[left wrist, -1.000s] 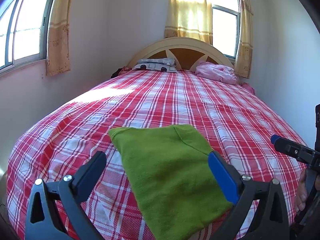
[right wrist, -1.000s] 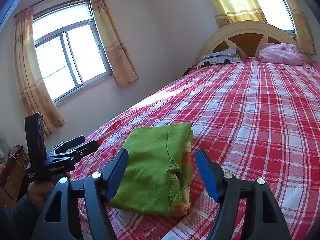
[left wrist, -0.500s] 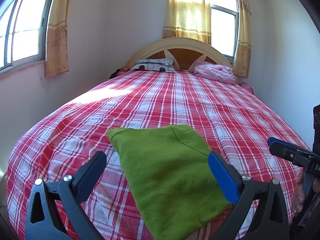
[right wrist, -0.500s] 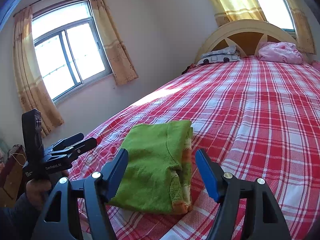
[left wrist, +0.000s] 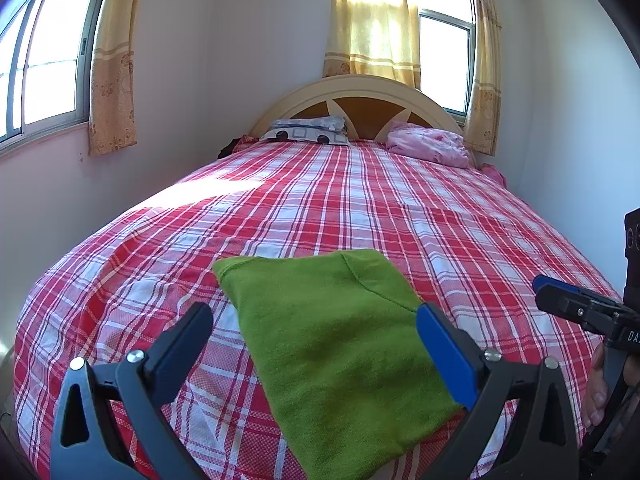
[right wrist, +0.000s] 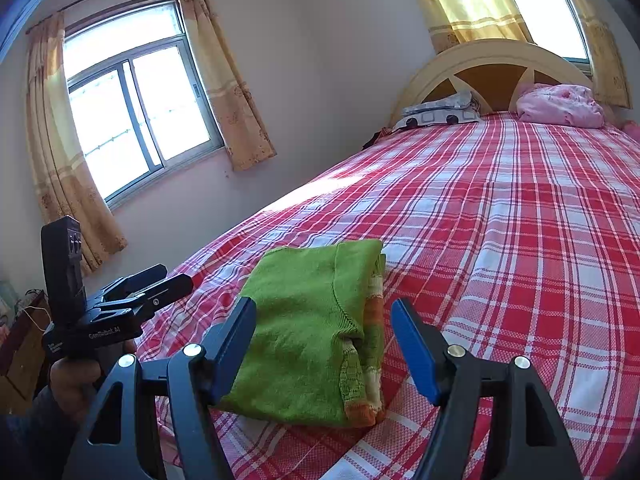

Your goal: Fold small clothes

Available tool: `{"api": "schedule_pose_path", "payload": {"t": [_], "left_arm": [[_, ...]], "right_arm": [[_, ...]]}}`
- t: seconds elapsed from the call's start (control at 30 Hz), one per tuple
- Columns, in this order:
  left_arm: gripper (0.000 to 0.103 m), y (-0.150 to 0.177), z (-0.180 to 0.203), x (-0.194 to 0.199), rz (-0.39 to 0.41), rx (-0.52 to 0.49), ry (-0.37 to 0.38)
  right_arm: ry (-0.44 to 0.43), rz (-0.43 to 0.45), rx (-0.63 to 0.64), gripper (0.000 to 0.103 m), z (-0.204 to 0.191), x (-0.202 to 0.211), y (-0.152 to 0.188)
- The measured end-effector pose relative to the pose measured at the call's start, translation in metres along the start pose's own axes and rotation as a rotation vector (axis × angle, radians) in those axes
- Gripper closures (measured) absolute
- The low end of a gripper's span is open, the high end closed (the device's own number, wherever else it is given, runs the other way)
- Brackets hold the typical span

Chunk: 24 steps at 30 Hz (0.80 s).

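A green knit garment [left wrist: 336,340] lies folded in a thick rectangle near the foot of the bed; orange and white stripes show along its folded edge in the right wrist view [right wrist: 316,332]. My left gripper [left wrist: 316,320] is open and empty, hovering just above and in front of the garment. My right gripper [right wrist: 324,320] is open and empty, held just off the garment's near end. Each gripper shows in the other's view: the right one [left wrist: 580,304] at the bed's right side, the left one [right wrist: 140,292] at its left side.
The bed has a red and white plaid cover [left wrist: 360,208]. At the headboard [left wrist: 356,96] lie a patterned pillow [left wrist: 308,130] and a pink bundle [left wrist: 428,146]. Walls and curtained windows stand to the left and behind. A dark cabinet [right wrist: 20,344] stands left of the bed.
Both grippers have drawn back slightly and risen from the folded garment; it sits a bit lower and farther in both views. The garment has not moved.
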<state>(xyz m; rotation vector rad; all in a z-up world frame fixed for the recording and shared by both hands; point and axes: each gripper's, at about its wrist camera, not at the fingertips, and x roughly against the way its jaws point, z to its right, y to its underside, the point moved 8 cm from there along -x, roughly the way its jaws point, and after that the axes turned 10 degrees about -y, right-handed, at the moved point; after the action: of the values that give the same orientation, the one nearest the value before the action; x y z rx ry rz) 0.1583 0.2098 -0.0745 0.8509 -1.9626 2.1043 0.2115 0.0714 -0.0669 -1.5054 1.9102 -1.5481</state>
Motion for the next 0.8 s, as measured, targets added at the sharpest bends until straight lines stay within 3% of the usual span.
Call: {"api": "schedule_pose_path", "payload": {"t": [0.4, 0.8], "left_arm": [[0.0, -0.0049, 0.0037, 0.0045, 0.016, -0.03, -0.011], [0.0, -0.0048, 0.0004, 0.0009, 0.017, -0.057, -0.073]], "right_arm": [[0.004, 0.013, 0.004, 0.032, 0.0003, 0.0038, -0.0013], [0.01, 0.025, 0.028, 0.032, -0.0079, 0.0074, -0.0028]]}}
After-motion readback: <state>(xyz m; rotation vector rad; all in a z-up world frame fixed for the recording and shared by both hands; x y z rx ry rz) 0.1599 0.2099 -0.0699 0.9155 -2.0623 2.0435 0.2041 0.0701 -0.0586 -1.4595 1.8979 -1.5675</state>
